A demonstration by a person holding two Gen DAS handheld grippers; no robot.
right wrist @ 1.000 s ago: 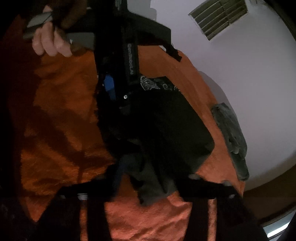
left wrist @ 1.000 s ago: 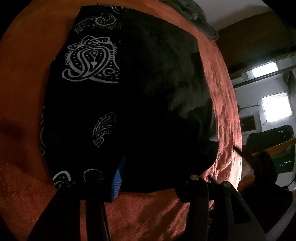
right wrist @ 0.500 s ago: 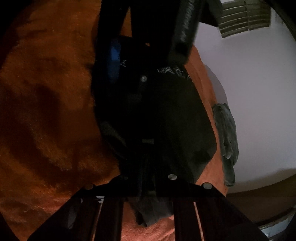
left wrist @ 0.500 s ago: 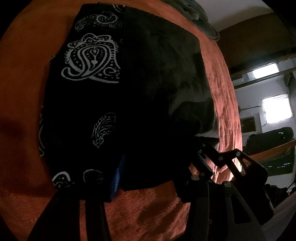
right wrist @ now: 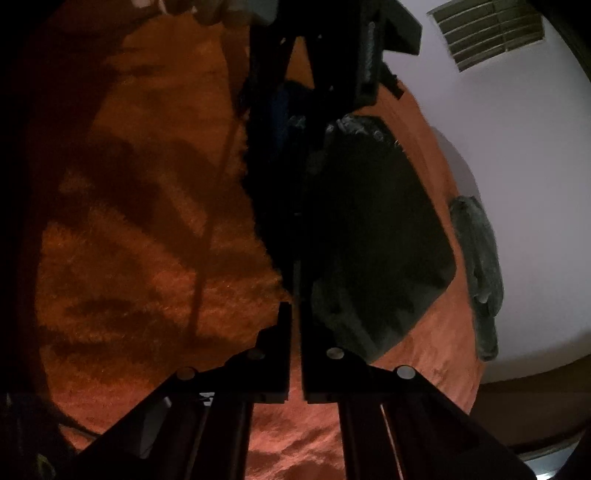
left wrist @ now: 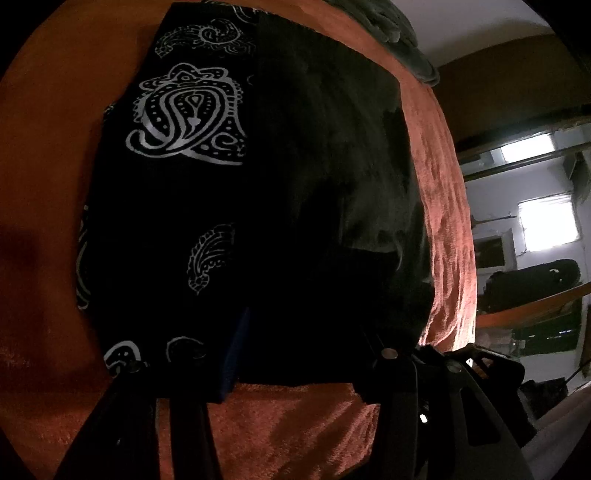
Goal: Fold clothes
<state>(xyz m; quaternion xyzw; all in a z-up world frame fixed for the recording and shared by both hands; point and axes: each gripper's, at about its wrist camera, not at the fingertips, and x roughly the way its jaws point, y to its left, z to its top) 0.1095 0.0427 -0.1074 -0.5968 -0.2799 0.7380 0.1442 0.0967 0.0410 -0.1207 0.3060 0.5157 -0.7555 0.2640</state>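
A black garment [left wrist: 303, 192] lies flat on an orange bedspread [left wrist: 443, 206], filling the centre of the left wrist view. Its left portion carries white paisley print; the right portion is plain black, with a straight edge running top to bottom between the two. A strip of blue shows at the lower edge of the garment, near bottom centre.

Left claw [left wrist: 295, 373]: spread, at the bottom of the frame. The garment's near edge lies between its fingers. Whether the pads touch the cloth cannot be told in this light.

Right claw [right wrist: 295, 314]: pressed together, fingers meeting in a narrow seam at lower centre of the right wrist view. The tips sit at the garment's dark near edge; whether cloth is caught between them cannot be told. In the left wrist view this claw shows at lower right, by the garment's corner.

In the right wrist view the left claw stands at top centre, over the far part of the garment. A grey cloth [right wrist: 480, 277] lies at the right edge of the bedspread, apart from the garment. A white wall [right wrist: 517, 147] with a vent [right wrist: 487, 33] fills the upper right.
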